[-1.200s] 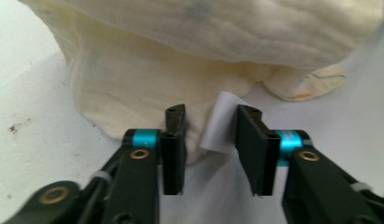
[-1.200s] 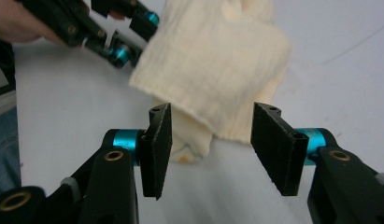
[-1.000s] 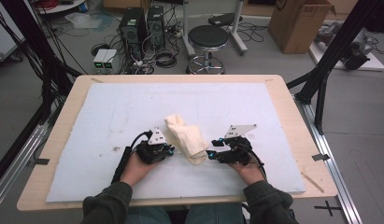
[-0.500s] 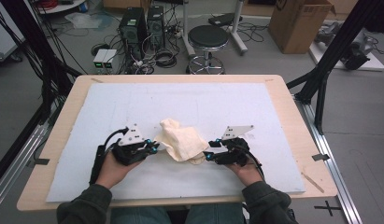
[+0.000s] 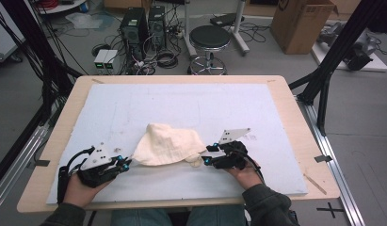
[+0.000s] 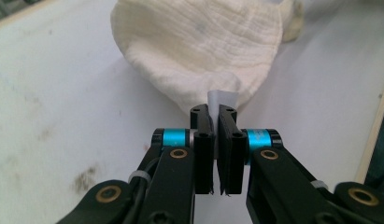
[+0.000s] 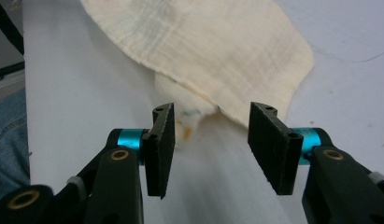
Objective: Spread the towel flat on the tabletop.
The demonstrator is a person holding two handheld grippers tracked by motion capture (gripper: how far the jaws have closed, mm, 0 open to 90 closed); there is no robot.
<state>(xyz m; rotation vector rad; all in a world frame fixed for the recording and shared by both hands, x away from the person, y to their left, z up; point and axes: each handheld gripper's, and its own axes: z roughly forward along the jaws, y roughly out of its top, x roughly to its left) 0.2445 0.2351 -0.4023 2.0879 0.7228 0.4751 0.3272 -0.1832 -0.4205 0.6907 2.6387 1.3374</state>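
A cream crinkled cloth (image 5: 165, 143) lies half spread on the white mat (image 5: 134, 103). My left gripper (image 5: 126, 165) is at the cloth's near left corner. In the left gripper view it (image 6: 215, 111) is shut on that corner, where a small white tag (image 6: 222, 98) sticks up, and the cloth (image 6: 199, 46) fans away from the jaws. My right gripper (image 5: 205, 155) rests at the cloth's near right edge. In the right gripper view it (image 7: 210, 116) is open, its jaws just closed a little. A bunched fold (image 7: 187, 114) lies just ahead of them, untouched.
The mat sits on a wooden table (image 5: 294, 117) whose near edge runs under both forearms. Behind the table stand a black stool (image 5: 210, 40), computer towers (image 5: 139, 26) with cables, and a cardboard box (image 5: 302, 23). Dark frame posts (image 5: 323, 80) rise at both sides.
My left gripper has moved left along the near side with the cloth's corner in it, drawing the bunched cloth out wider and flatter. The right hand has stayed in place.
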